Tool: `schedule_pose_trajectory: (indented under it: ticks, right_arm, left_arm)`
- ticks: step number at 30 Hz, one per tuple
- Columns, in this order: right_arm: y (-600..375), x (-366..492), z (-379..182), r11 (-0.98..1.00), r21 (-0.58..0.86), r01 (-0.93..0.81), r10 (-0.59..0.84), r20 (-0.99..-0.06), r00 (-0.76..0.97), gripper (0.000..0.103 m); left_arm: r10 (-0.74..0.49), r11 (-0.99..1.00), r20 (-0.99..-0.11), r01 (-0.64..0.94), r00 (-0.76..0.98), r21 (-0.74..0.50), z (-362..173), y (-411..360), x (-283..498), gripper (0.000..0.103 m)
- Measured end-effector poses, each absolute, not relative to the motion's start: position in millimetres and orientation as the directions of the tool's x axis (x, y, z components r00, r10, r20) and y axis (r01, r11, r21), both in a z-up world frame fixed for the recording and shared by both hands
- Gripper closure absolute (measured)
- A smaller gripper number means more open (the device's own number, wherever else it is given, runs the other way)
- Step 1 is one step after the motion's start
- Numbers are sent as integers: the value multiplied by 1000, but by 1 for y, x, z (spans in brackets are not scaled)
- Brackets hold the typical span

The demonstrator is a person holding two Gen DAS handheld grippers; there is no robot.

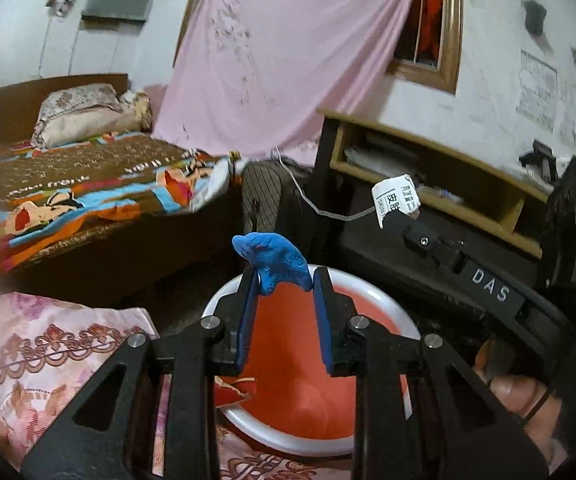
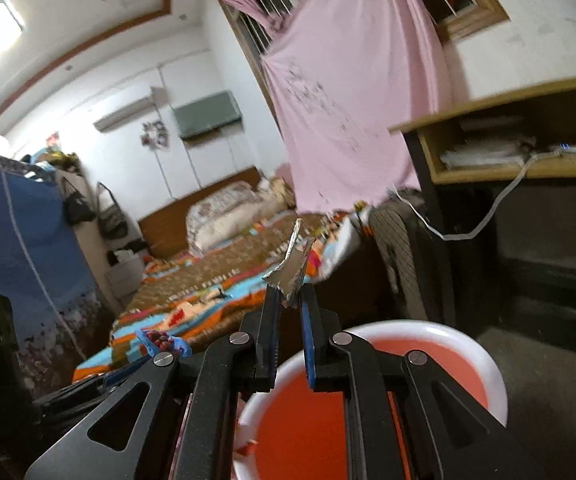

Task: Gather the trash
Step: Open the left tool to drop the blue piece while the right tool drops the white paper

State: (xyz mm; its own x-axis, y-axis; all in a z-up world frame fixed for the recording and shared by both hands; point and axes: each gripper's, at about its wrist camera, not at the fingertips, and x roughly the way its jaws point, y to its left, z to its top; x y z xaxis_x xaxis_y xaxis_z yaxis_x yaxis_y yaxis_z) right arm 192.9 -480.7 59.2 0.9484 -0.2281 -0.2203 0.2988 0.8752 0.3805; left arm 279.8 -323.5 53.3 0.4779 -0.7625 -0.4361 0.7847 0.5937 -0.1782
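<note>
My left gripper (image 1: 286, 280) is shut on a crumpled blue wrapper (image 1: 276, 256), which sticks up from its fingertips. Directly below it stands a red bin with a white rim (image 1: 367, 292). In the right wrist view my right gripper (image 2: 289, 294) is shut on a torn silvery-white wrapper (image 2: 293, 260), above the near edge of the same bin's rim (image 2: 447, 334). From the left wrist view, the right gripper (image 1: 391, 216) reaches in from the right with its white printed wrapper (image 1: 395, 196). The blue wrapper (image 2: 164, 342) also shows at lower left in the right wrist view.
A bed with a colourful blanket (image 1: 88, 200) lies behind the bin. A pink sheet (image 1: 268, 60) hangs over the window. A wooden desk shelf (image 1: 427, 168) stands at right, with a white cable (image 1: 327, 212) dangling. Pink floral fabric (image 1: 48, 352) lies at lower left. A hand (image 1: 519, 396) grips the right tool.
</note>
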Motion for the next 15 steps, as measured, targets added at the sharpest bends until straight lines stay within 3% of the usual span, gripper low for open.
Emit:
schedule_pose_trajectory:
  ticks: [9,12,15]
  right_arm:
    - [-490,199,43,842,402,359,-233,-330,915,90]
    - [-488,200,41,842,405,358,-228,-334,914,81]
    - [-487,199,41,840,402,364,-235,-335,913,80]
  left_arm:
    - [-762,585,-485,778,429,-230,46,-331,290,90]
    - [-762,587,-486,774,428,-239,46,-330,290,84]
    - [-765,586,-484,773,426,-246,46,-330,292,78]
